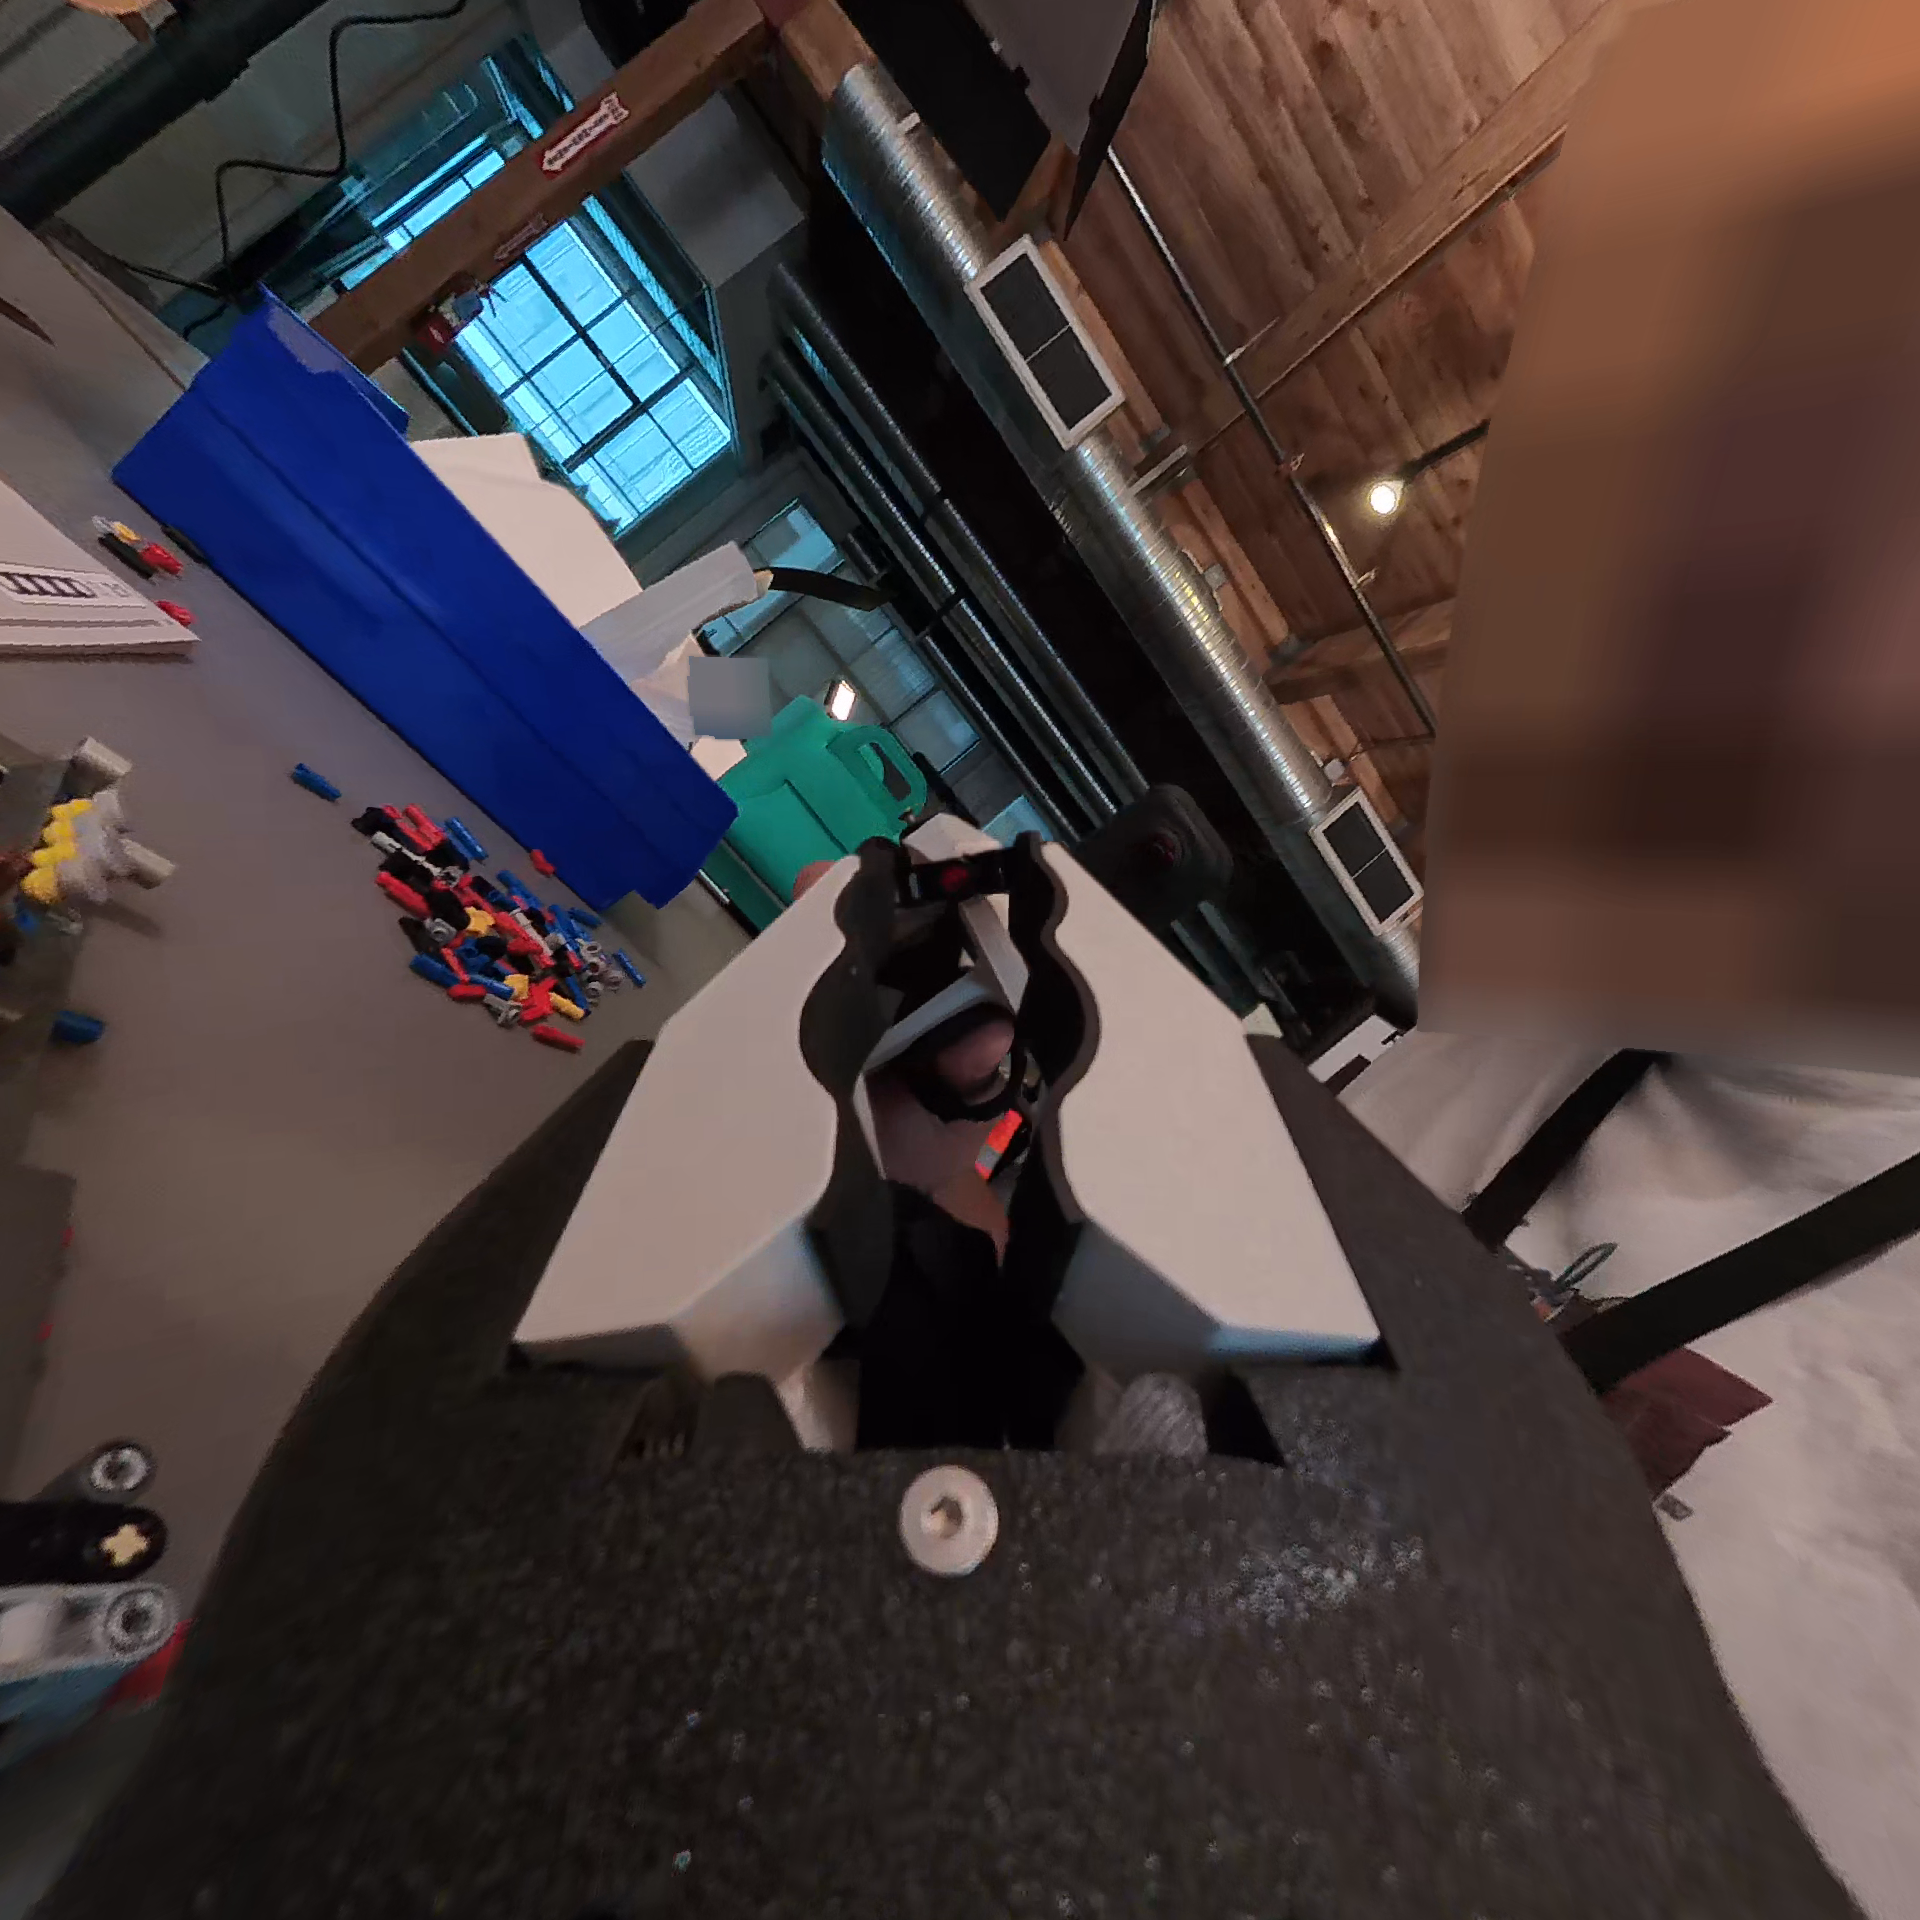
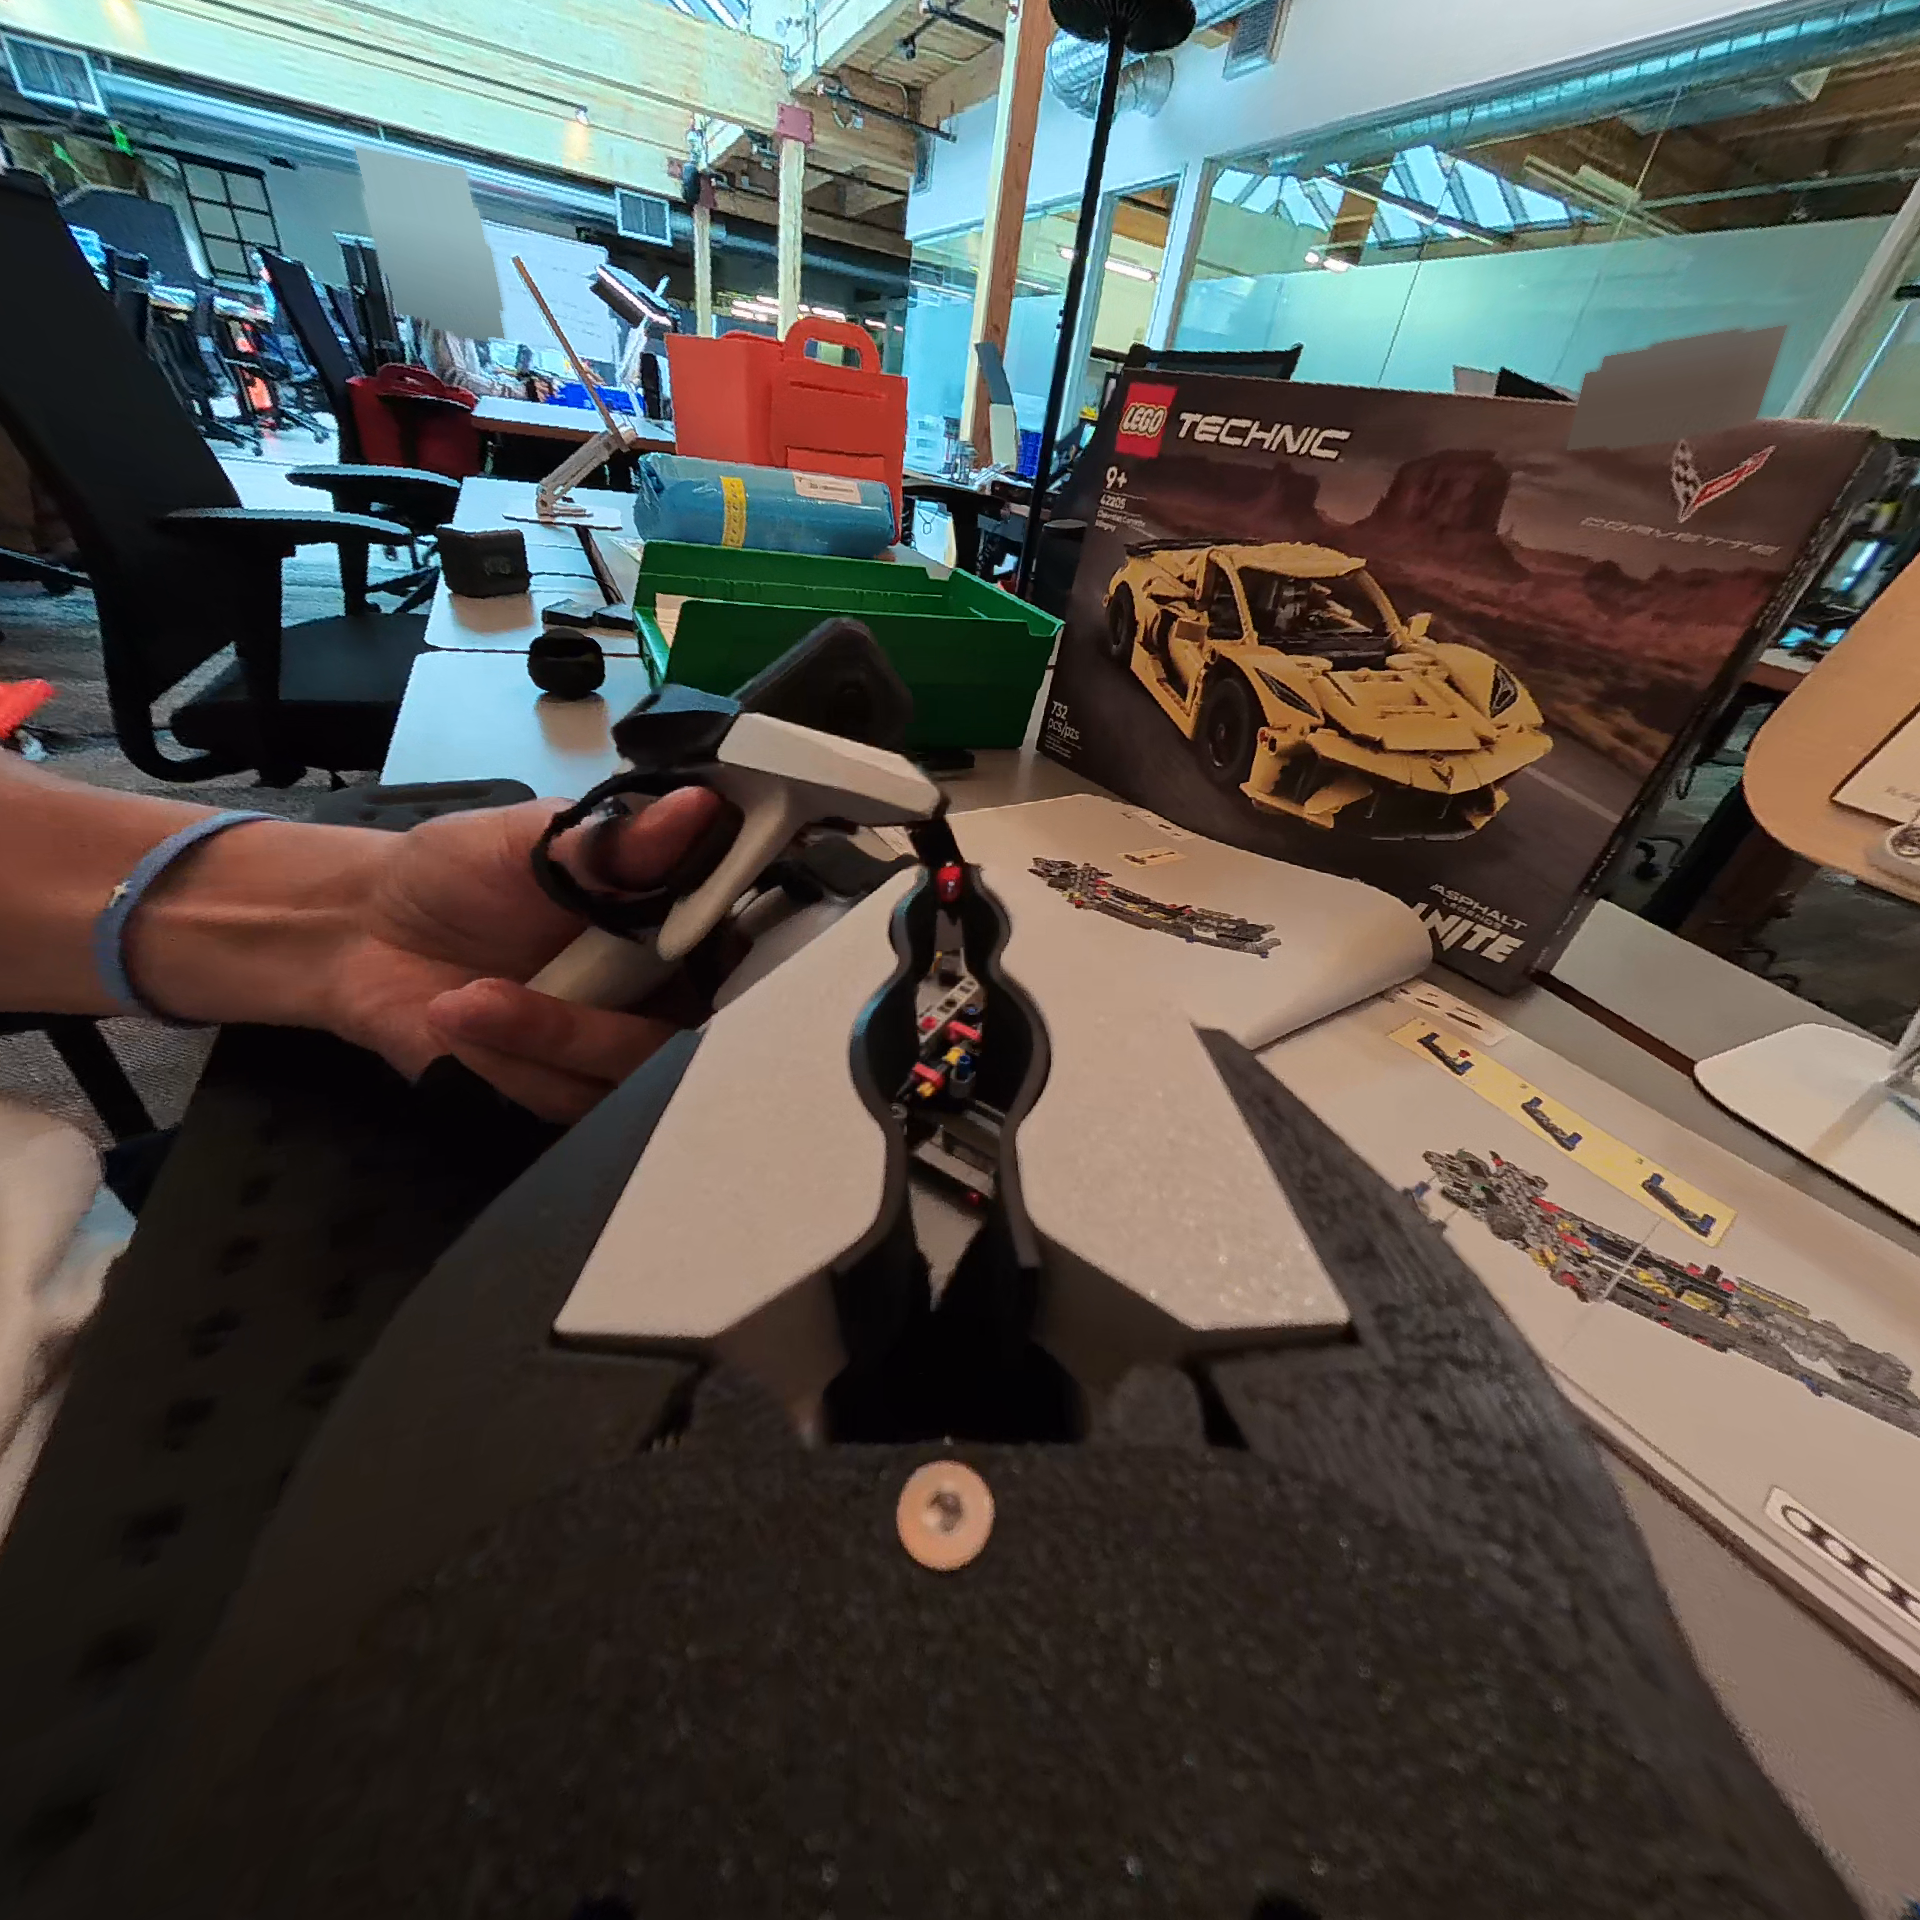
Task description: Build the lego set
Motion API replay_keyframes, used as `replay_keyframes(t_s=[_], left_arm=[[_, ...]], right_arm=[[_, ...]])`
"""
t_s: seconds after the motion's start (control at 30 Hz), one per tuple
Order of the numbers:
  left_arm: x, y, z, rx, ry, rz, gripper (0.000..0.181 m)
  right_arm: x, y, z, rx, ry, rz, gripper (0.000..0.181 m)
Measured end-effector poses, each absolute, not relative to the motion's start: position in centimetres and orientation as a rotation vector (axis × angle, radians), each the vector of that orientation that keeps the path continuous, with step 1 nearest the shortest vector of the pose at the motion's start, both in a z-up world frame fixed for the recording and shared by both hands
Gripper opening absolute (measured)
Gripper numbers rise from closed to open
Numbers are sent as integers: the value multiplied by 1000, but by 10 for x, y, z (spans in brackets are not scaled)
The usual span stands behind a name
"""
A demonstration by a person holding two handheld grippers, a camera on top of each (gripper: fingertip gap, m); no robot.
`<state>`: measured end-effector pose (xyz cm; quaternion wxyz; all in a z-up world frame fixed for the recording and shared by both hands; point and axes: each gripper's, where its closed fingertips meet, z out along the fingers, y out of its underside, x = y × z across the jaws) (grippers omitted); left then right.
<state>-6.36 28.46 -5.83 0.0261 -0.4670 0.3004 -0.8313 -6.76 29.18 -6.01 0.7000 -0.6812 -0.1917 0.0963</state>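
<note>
open-plan office, grey counter [image 1: 260, 1091] strewn with loose lego pins [image 1: 499, 935]. both grippers meet mid-air: left gripper [image 1: 951, 883] and right gripper [image 2: 951, 883] each pinch a small red-and-black piece [image 1: 954, 881]. next: press the parts together squarely.

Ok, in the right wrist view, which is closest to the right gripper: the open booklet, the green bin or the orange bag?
From the right gripper:
1. Open booklet, just right of the tips.
2. Green bin, behind, on the table.
3. Orange bag, farthest back.
</note>
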Motion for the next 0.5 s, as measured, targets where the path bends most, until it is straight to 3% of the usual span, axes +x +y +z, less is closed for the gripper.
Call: replay_keyframes(t_s=[0.33, 0.5], left_arm=[[-64, 276, -43, -1321, 978, -2500, 21], [-59, 276, -43, -1332, 1032, -2426, 21]], right_arm=[[-67, 284, -42, -1423, -293, 551, 3], [-64, 284, -44, -1431, -349, 340, 3]])
